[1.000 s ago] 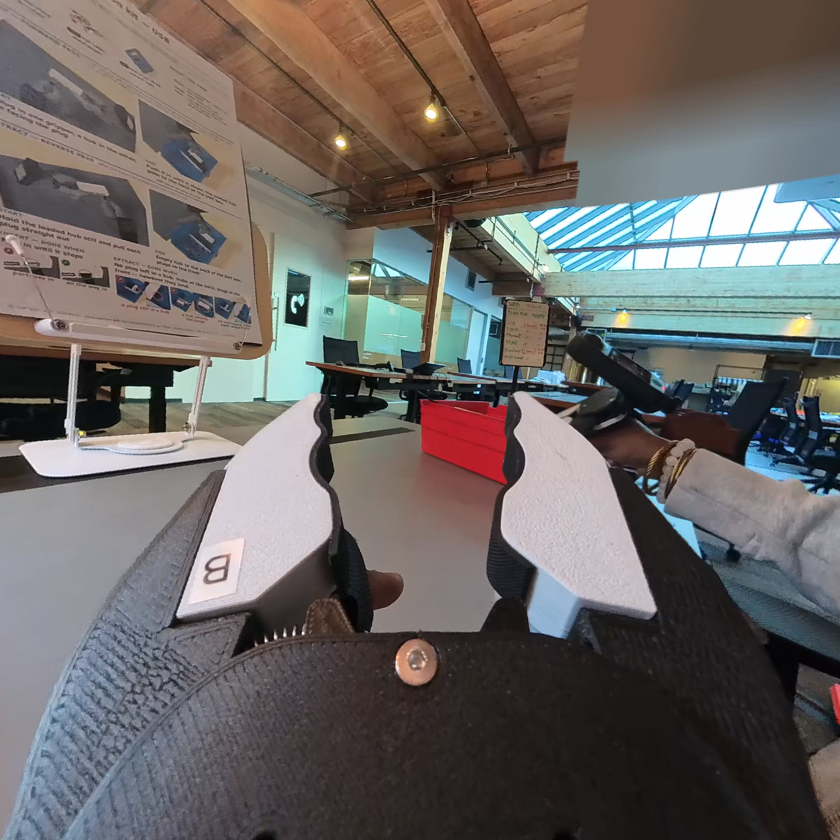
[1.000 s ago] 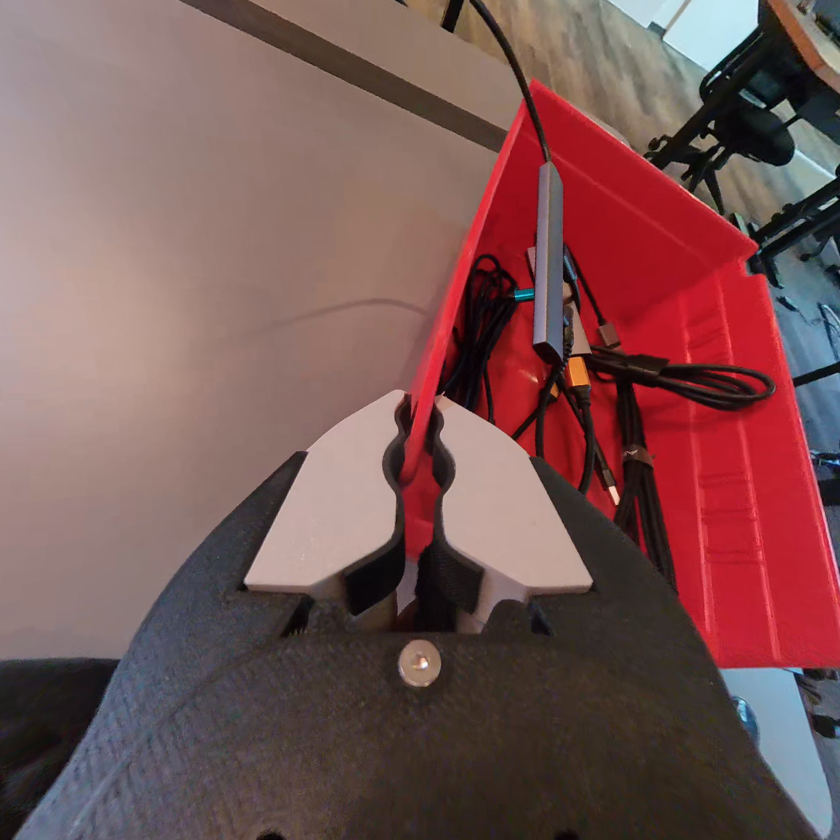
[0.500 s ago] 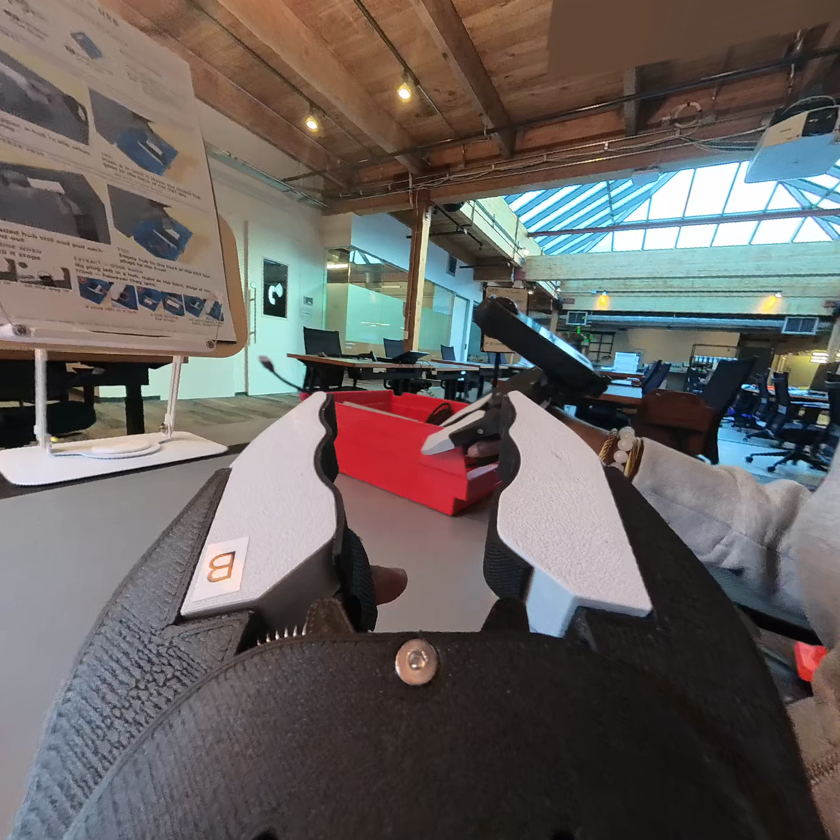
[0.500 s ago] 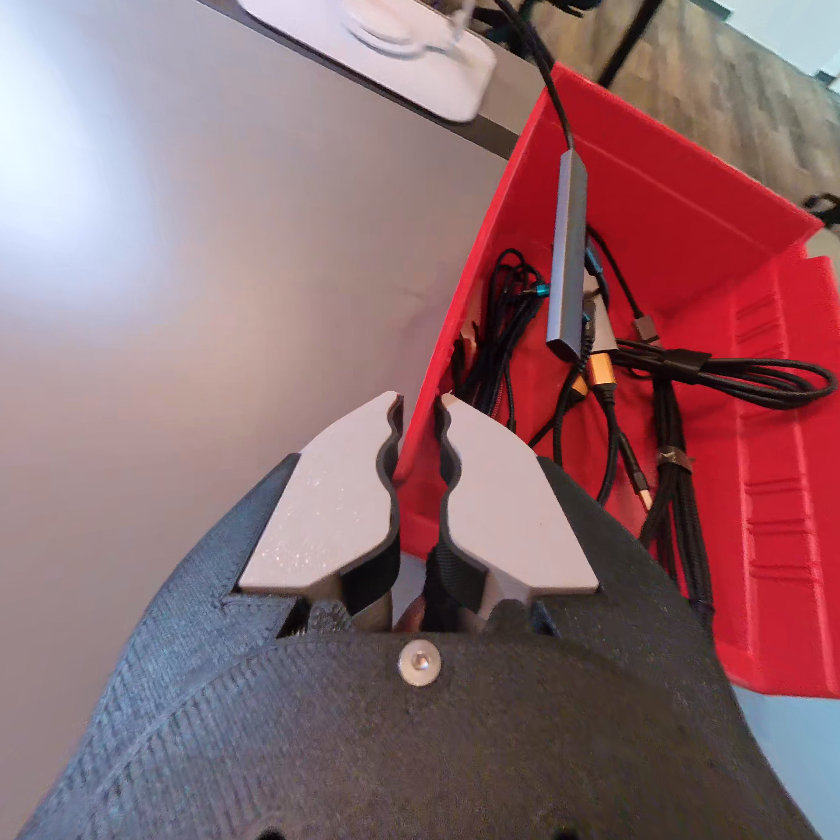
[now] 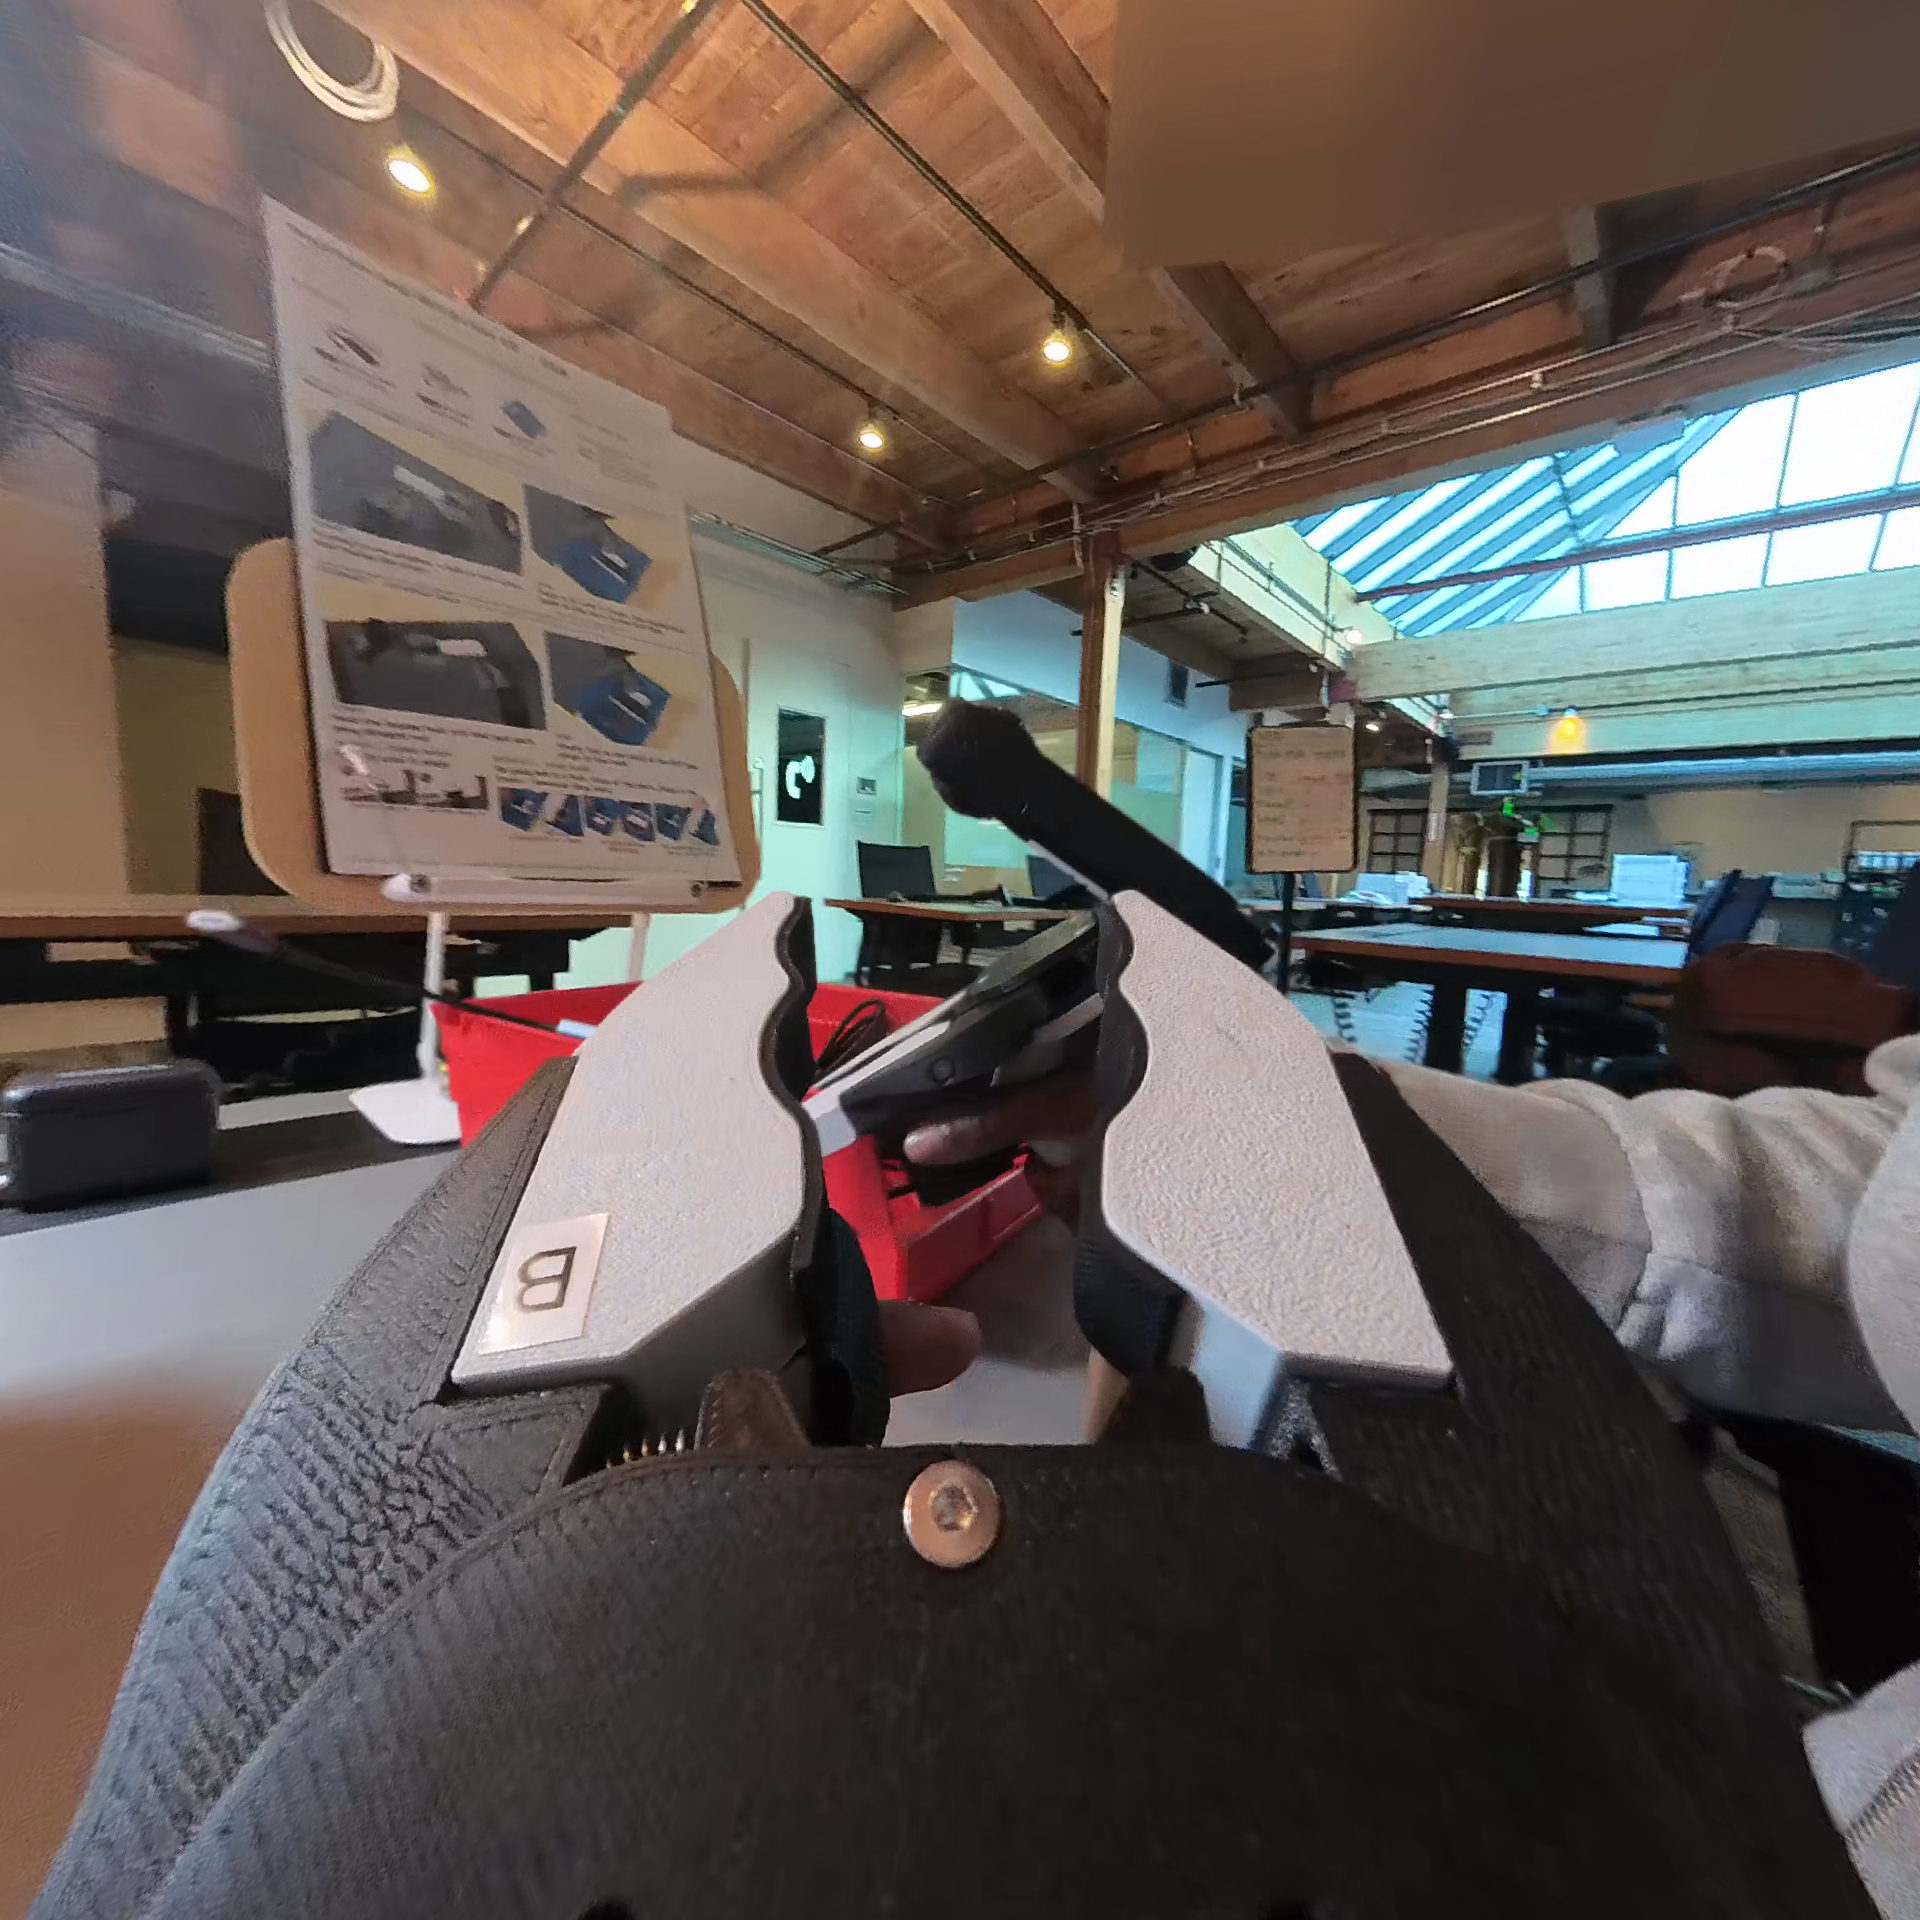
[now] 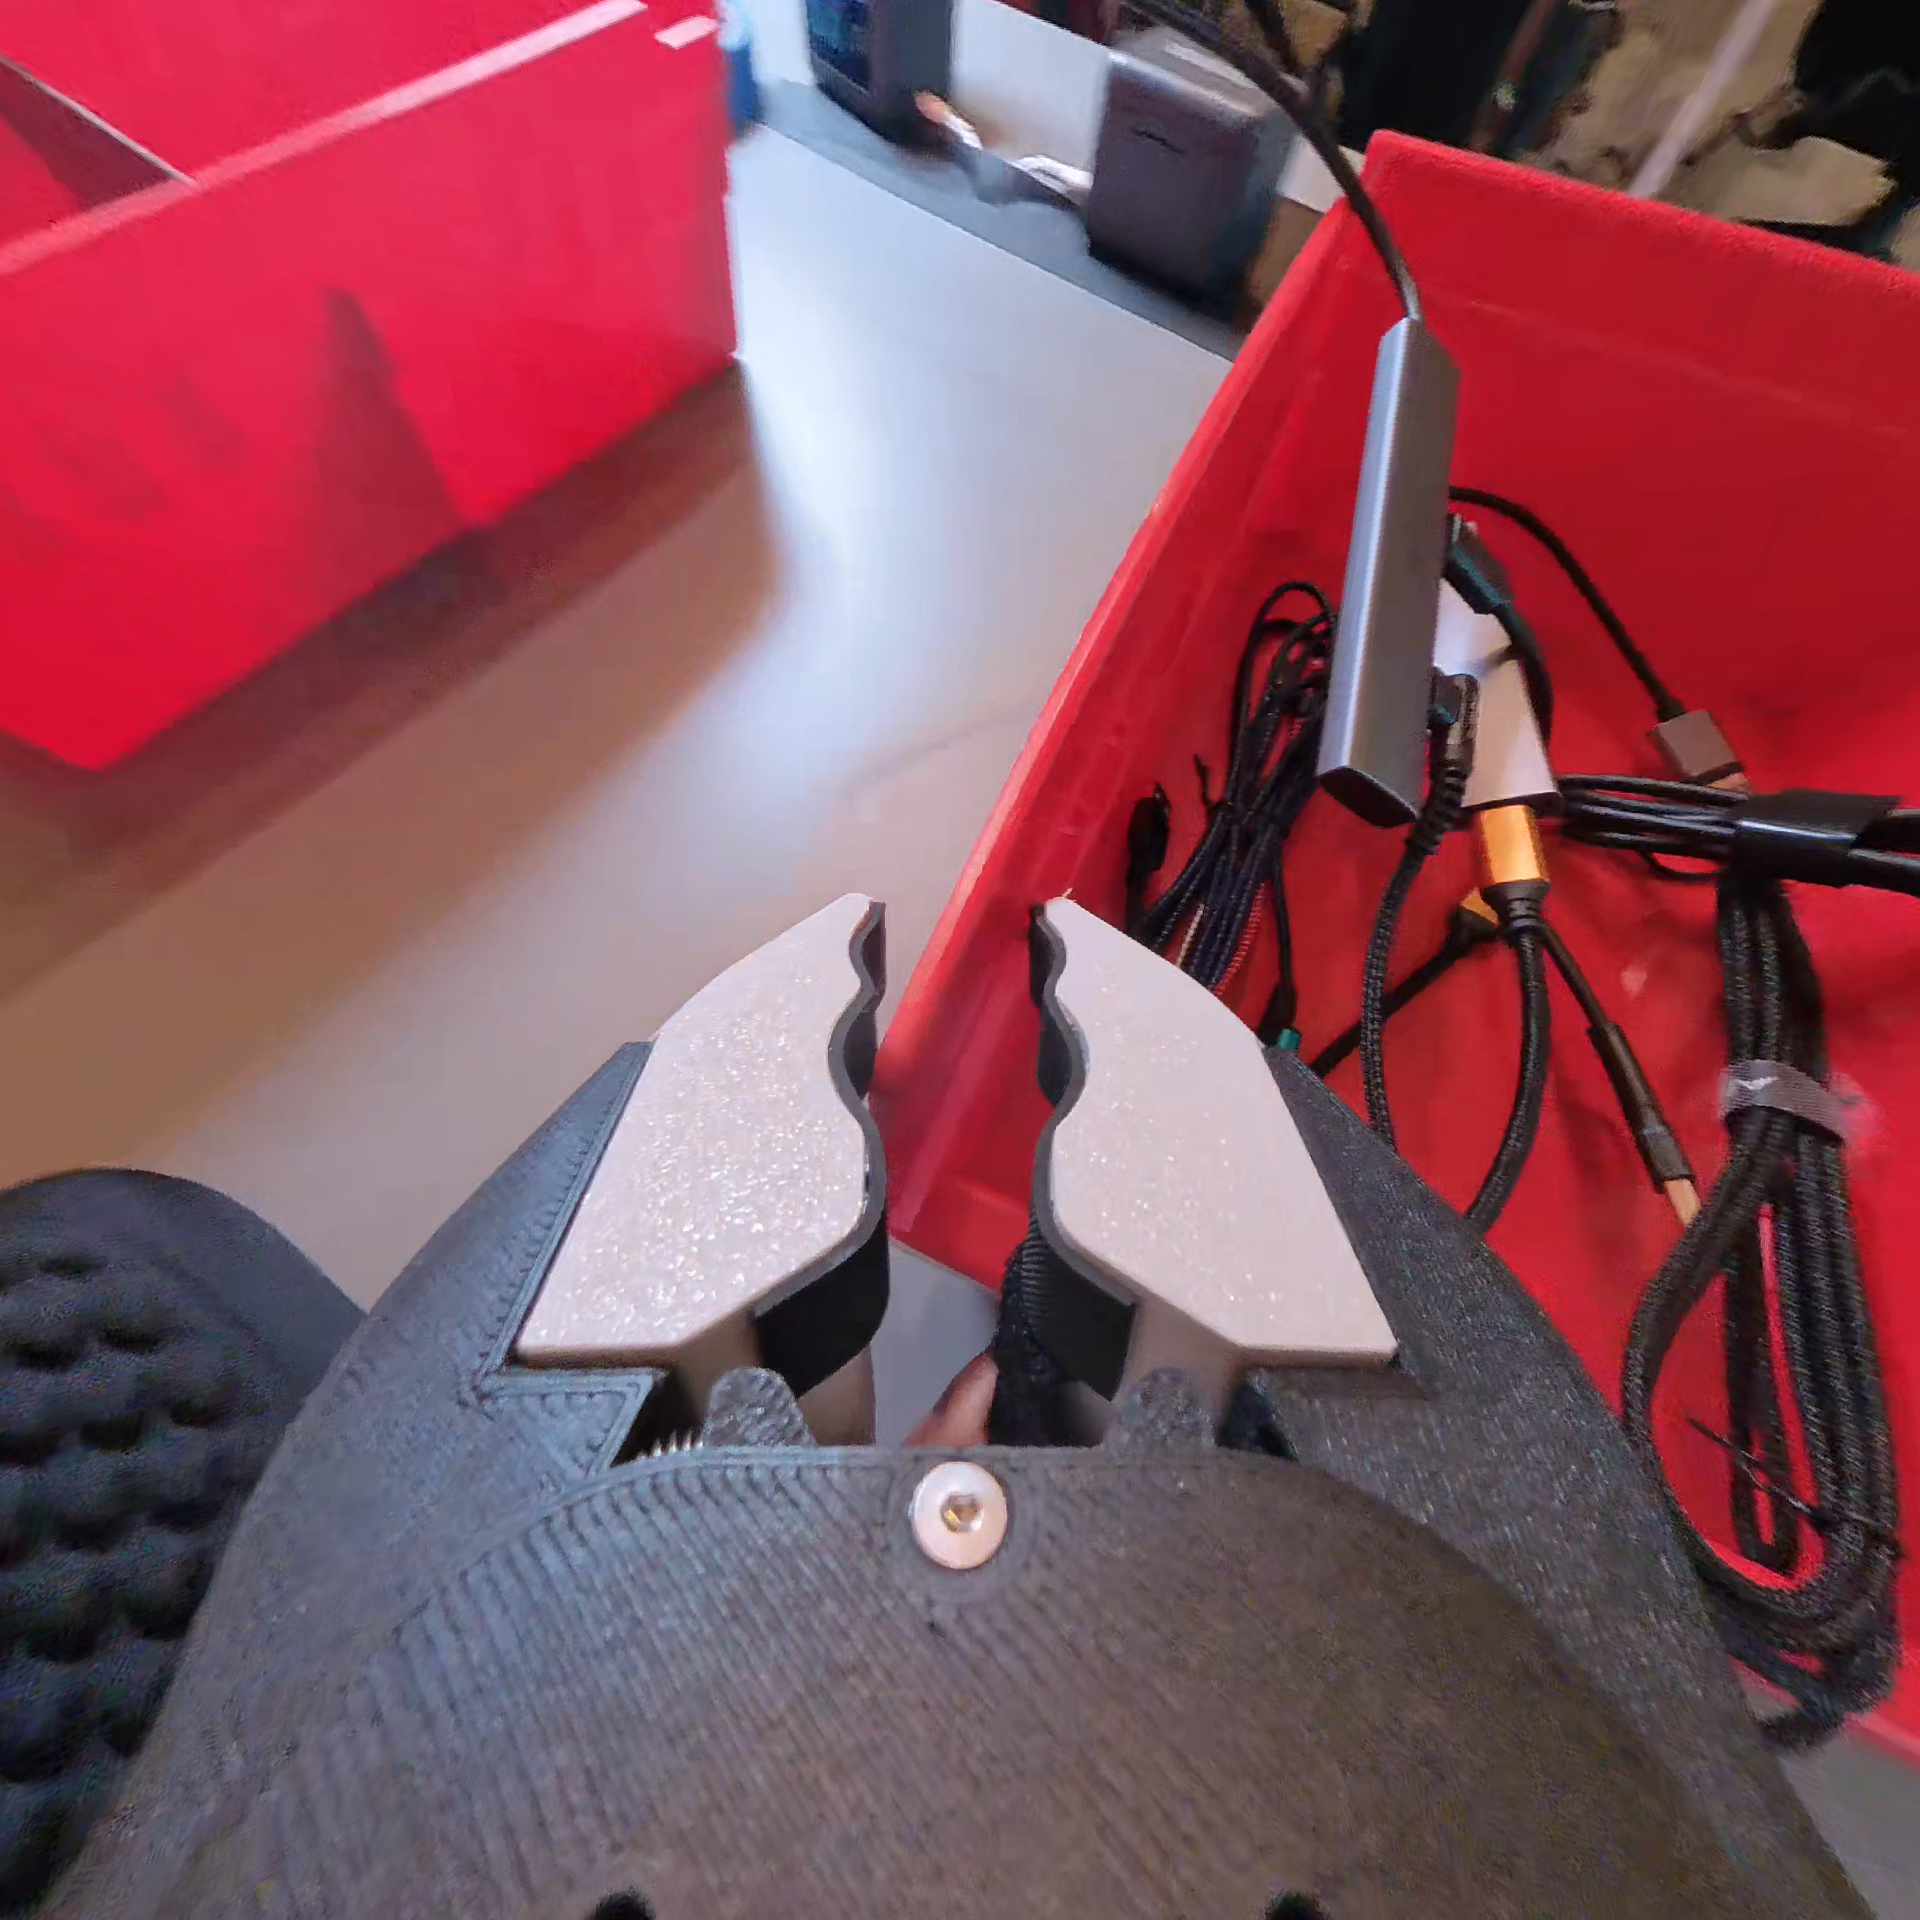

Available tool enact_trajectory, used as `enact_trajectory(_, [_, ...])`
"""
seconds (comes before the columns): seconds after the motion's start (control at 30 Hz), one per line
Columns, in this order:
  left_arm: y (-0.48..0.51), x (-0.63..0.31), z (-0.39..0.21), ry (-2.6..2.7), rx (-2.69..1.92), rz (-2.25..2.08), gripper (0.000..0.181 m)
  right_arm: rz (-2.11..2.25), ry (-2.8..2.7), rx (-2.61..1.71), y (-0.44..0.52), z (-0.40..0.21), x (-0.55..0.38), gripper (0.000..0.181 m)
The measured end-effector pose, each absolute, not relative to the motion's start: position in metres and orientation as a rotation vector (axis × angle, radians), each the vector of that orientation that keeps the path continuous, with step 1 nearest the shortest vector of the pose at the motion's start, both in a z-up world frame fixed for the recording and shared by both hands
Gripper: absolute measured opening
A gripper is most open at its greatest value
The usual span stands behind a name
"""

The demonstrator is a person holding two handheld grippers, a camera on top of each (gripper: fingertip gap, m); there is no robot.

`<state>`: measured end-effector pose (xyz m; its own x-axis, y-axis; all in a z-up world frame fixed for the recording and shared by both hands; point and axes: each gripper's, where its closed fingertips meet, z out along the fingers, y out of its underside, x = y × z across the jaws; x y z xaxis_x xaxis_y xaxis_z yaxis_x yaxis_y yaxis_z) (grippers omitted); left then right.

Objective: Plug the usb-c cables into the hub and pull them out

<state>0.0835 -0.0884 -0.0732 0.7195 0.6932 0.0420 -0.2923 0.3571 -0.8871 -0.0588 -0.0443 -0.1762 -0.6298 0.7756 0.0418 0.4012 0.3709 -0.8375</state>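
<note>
Right gripper (image 6: 956, 914) parted, fingers straddling near wall of red plastic bin (image 6: 1049, 790), gripping nothing. Slim grey metal usb hub (image 6: 1382, 561) leans inside bin against that wall, own black lead running up over rim. Bundled black braided usb-c cables (image 6: 1766, 1195) lie on bin floor. Left gripper (image 5: 951, 935) wide open, empty, above grey table (image 5: 156, 1299). Second red bin (image 6: 343, 312) sits well apart, left.

An open-plan office in a converted loft: rows of desks (image 5: 1486, 951) and office chairs (image 5: 894, 868), a timber-beamed ceiling (image 5: 831, 208) with track lights, skylights (image 5: 1714, 499), and a whiteboard (image 5: 1301, 798) on a stand.
</note>
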Motion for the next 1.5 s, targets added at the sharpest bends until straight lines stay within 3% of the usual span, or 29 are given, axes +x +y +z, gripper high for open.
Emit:
enact_trajectory(0.3, [-0.135,0.086,-0.058,-0.55,-1.017,0.875,0.049,1.403,-2.407,-0.845,-0.159,-0.174,-0.039,0.039])
enact_trajectory(0.47, [-0.224,0.08,-0.053,-0.832,-0.989,1.182,0.05,1.605,-2.441,-0.828,-0.189,-0.164,-0.026,0.038])
enact_trajectory(0.63, [-0.376,0.057,-0.091,-1.333,-1.055,1.392,0.064,2.108,-2.135,-0.683,-0.199,-0.115,0.02,0.063])
enact_trajectory(0.77, [-0.459,0.028,-0.124,-1.554,-1.13,1.387,0.064,2.024,-2.199,-0.592,-0.225,-0.144,0.049,0.091])
enact_trajectory(0.83, [-0.472,0.013,-0.152,-1.661,-1.24,1.228,0.062,1.965,-2.202,-0.555,-0.231,-0.148,0.052,0.085])
enact_trajectory(0.87, [-0.479,0.01,-0.164,-1.709,-1.296,1.198,0.05,1.96,-2.178,-0.543,-0.232,-0.146,0.052,0.079])
enact_trajectory(0.9, [-0.481,0.008,-0.172,-1.711,-1.372,1.186,0.021,1.954,-2.171,-0.54,-0.234,-0.146,0.052,0.075])
enact_trajectory(1.07, [-0.444,0.027,-0.168,-1.598,-1.425,1.116,0.004,1.889,-2.265,-0.632,-0.239,-0.161,0.045,0.071])
enact_trajectory(1.37, [-0.383,0.128,-0.173,-1.627,-1.564,1.201,0.009,1.723,-2.35,-0.722,-0.242,-0.18,0.036,0.068])
enact_trajectory(1.4, [-0.379,0.132,-0.173,-1.596,-1.54,1.188,0.011,1.675,-2.336,-0.719,-0.242,-0.182,0.033,0.06])
enact_trajectory(1.5, [-0.38,0.125,-0.173,-1.515,-1.439,1.187,0.039,1.572,-2.307,-0.699,-0.241,-0.184,0.029,0.042])
